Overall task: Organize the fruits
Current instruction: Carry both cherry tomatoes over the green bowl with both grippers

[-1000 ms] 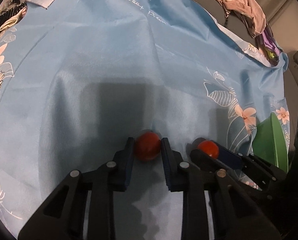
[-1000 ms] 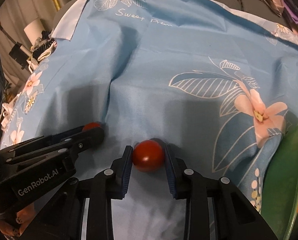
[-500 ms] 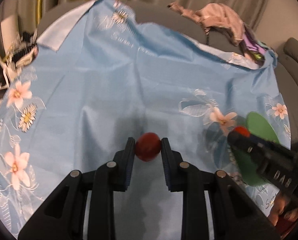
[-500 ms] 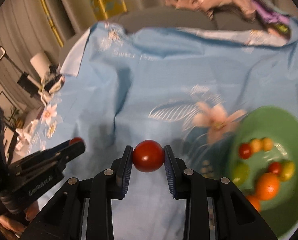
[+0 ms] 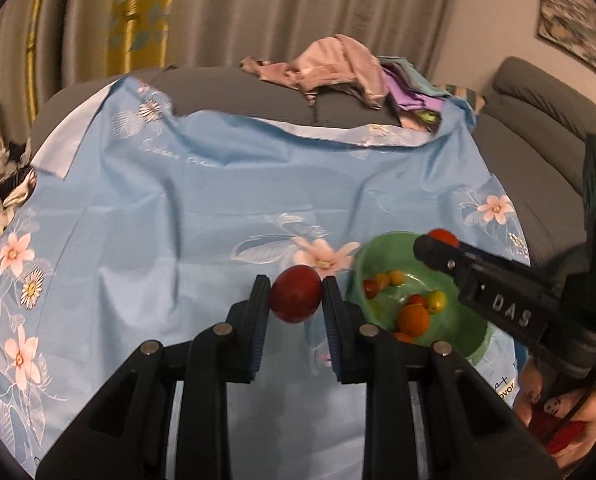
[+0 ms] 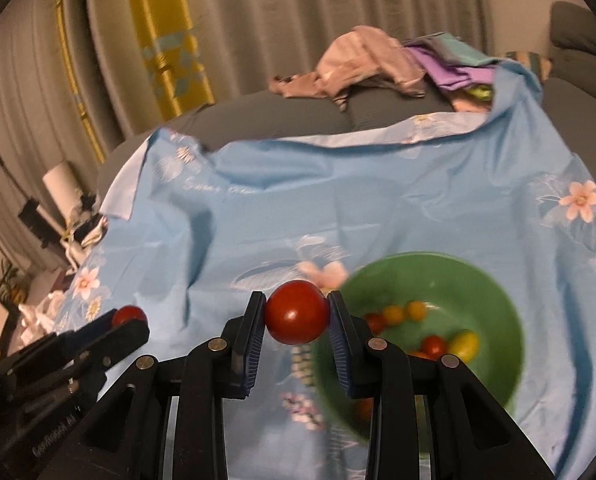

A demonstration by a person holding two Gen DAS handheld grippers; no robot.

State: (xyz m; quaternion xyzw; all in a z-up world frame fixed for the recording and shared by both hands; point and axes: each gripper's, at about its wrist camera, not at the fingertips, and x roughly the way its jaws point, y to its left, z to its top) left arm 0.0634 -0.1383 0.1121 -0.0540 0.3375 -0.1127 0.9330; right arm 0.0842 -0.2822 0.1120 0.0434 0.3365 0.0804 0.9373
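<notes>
Left gripper (image 5: 296,294) clenched on dark red tomato (image 5: 296,294), right gripper (image 6: 298,312) clenched on bright red tomato (image 6: 298,312), both raised above blue floral cloth (image 5: 178,220), near green bowl (image 6: 497,300) with small fruits

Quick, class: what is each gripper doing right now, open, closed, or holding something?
Left gripper: closed on a dark red tomato.
Right gripper: closed on a bright red tomato.
</notes>
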